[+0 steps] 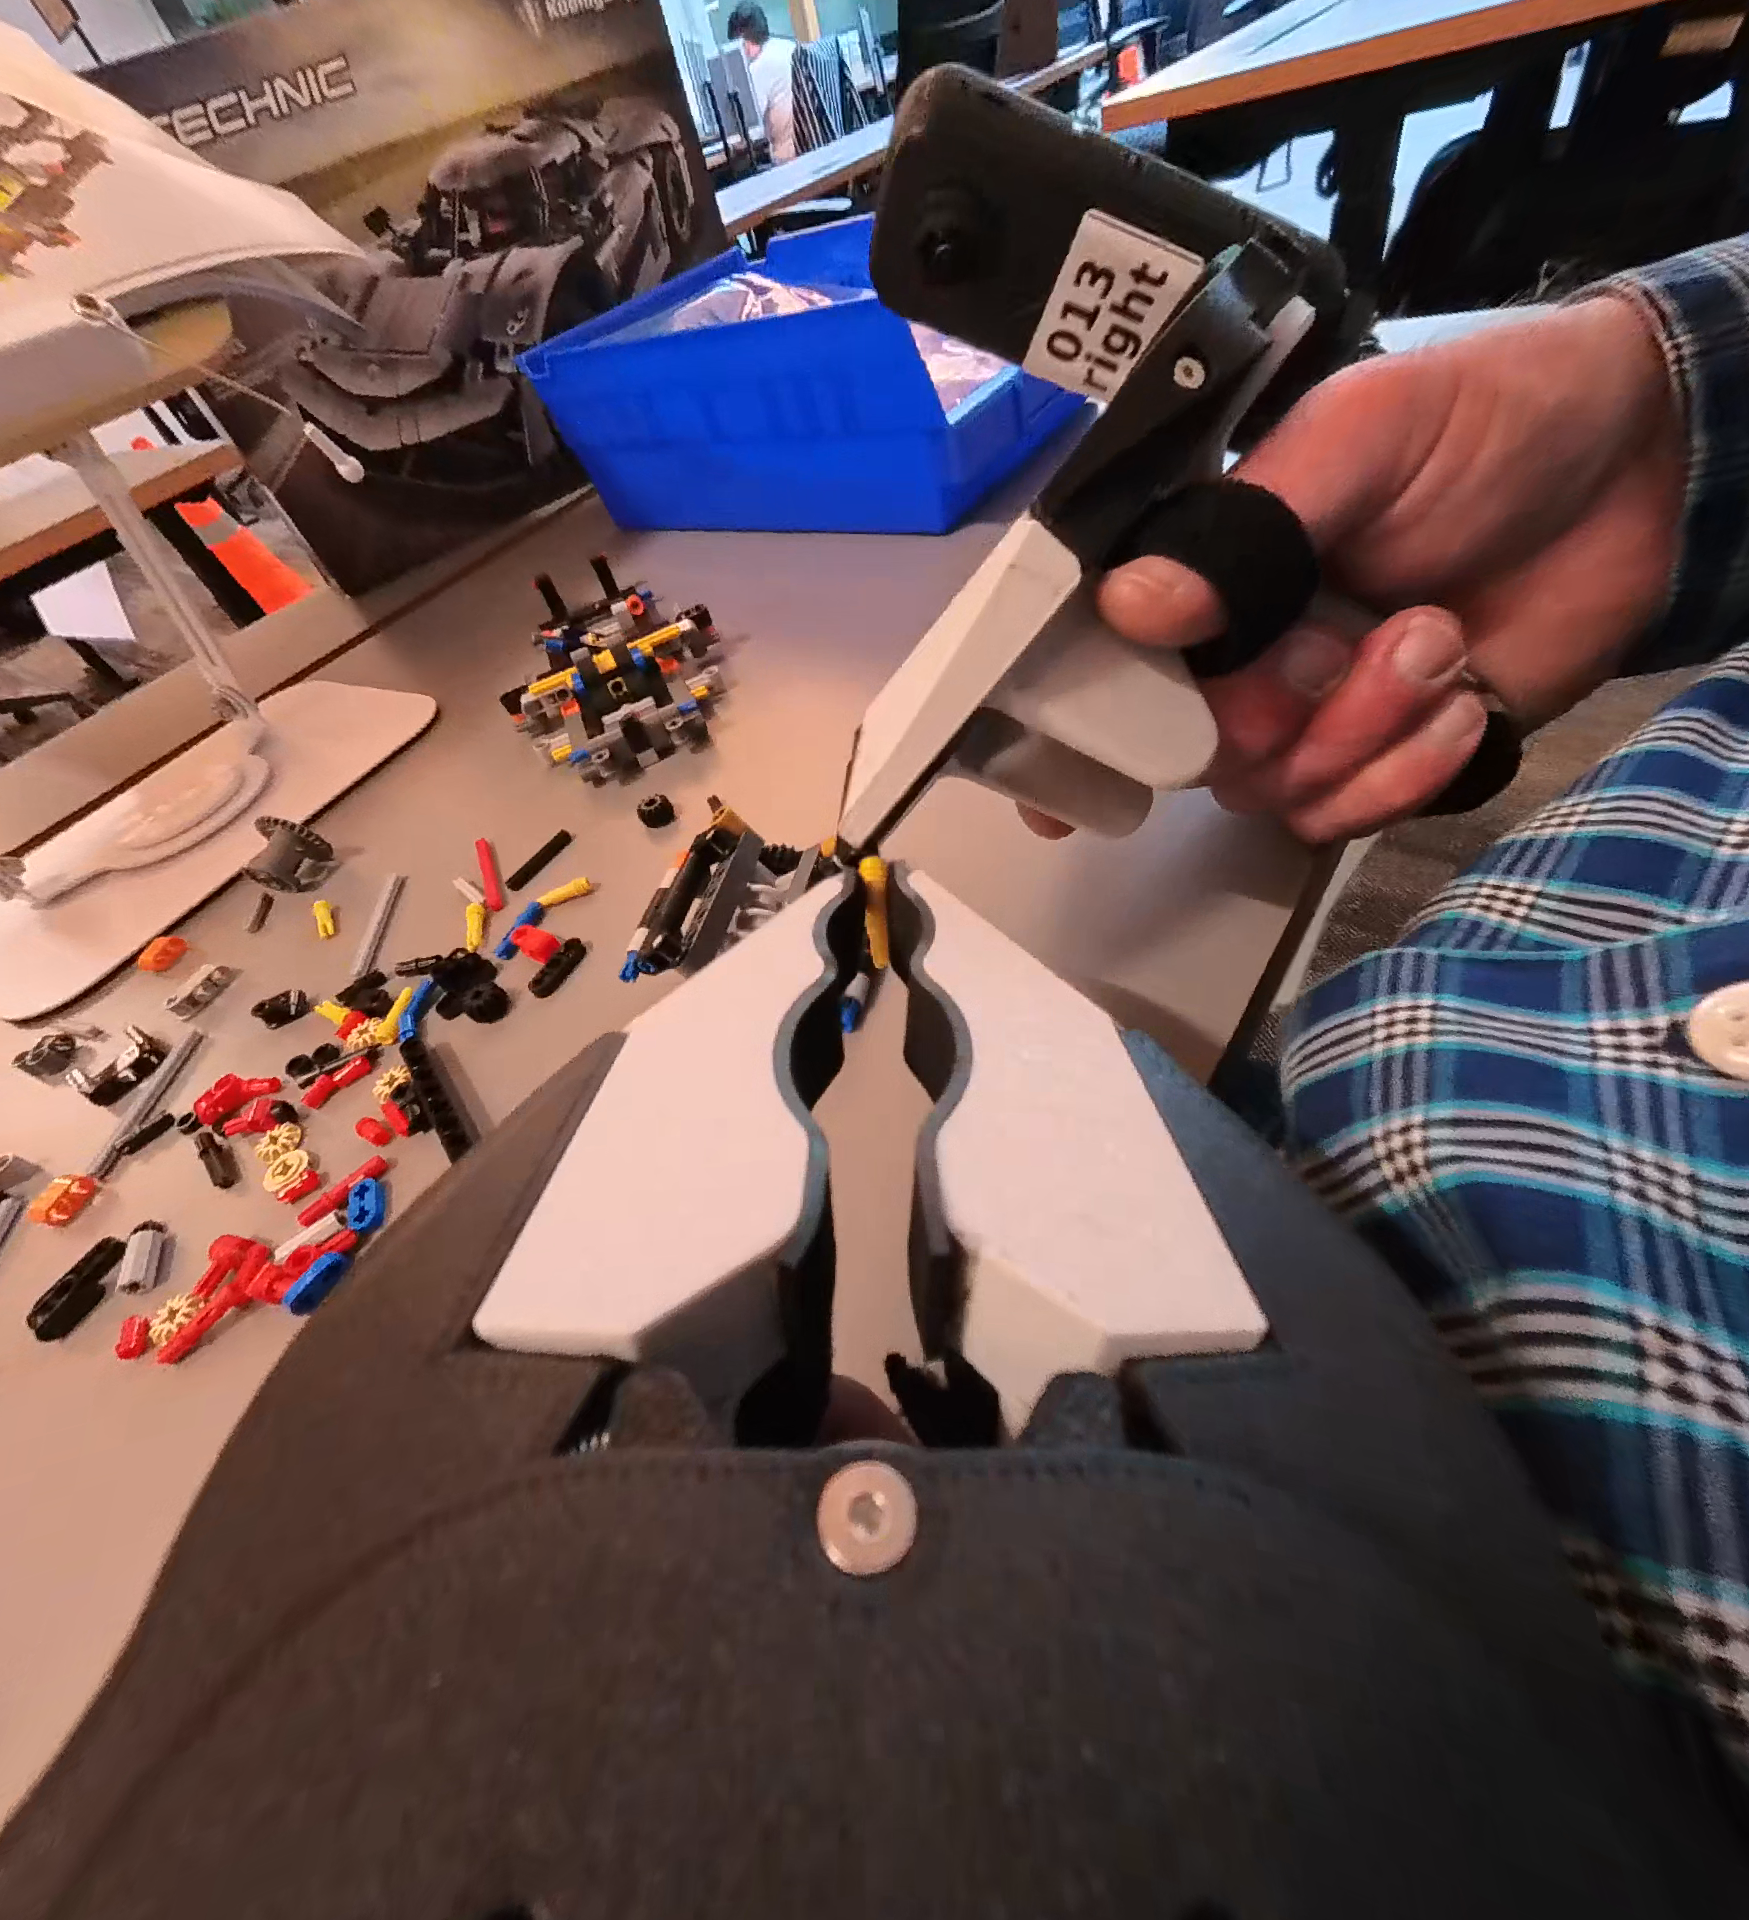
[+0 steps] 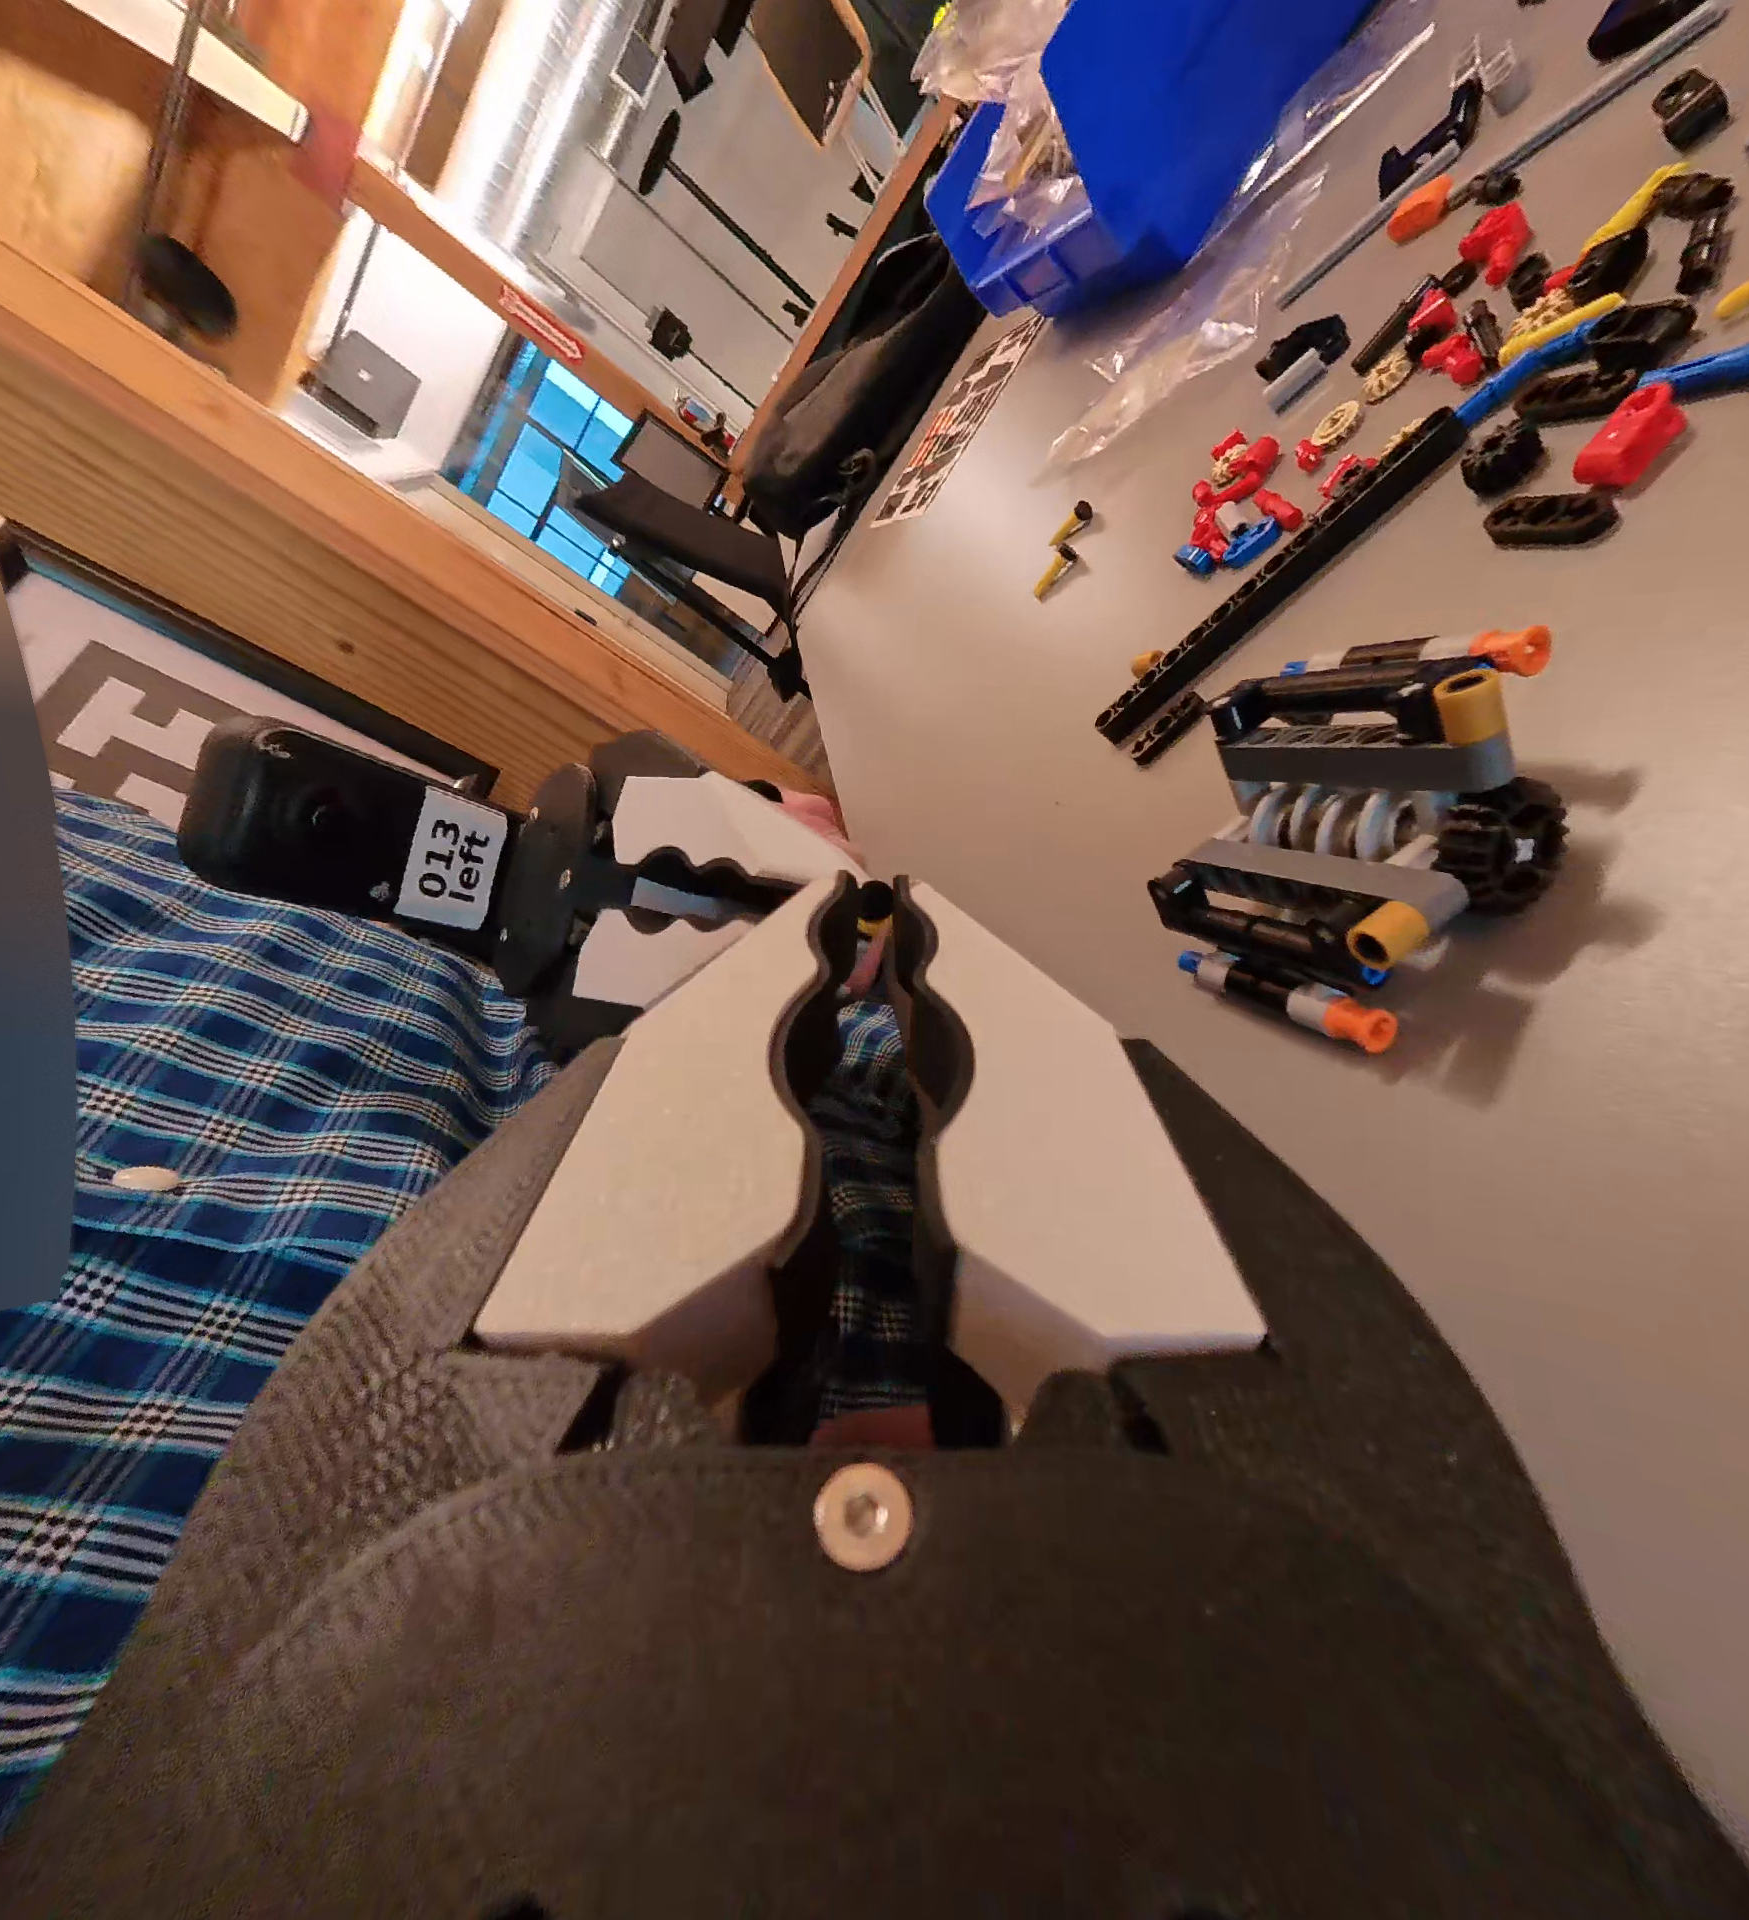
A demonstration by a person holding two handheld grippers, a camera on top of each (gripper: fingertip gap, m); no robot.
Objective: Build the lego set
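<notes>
In the left wrist view my left gripper (image 1: 872, 885) is shut on a short yellow pin (image 1: 876, 914) with a black end, held in the air above the table's near edge. My right gripper (image 1: 847, 840) comes down from the upper right, and its shut tips meet the top end of that pin. In the right wrist view my right gripper (image 2: 875, 891) pinches the pin's black end (image 2: 876, 898), and the left gripper (image 2: 808, 881) reaches in from the left. A small spring sub-assembly (image 2: 1369, 831) lies on the grey table (image 2: 1161, 1195).
A larger part-built model (image 1: 621, 686) sits mid-table. Loose red, black, yellow and blue pieces (image 1: 330, 1091) are scattered to its left. A long black beam (image 2: 1275, 603), a blue bin (image 1: 797, 416), the set's box (image 1: 434, 208) and a booklet stand (image 1: 174, 769) are also there. Less than 4 cm separates the two grippers' tips. The larger part-built model (image 1: 621, 686) is about 25 cm from both grippers' fingertips.
</notes>
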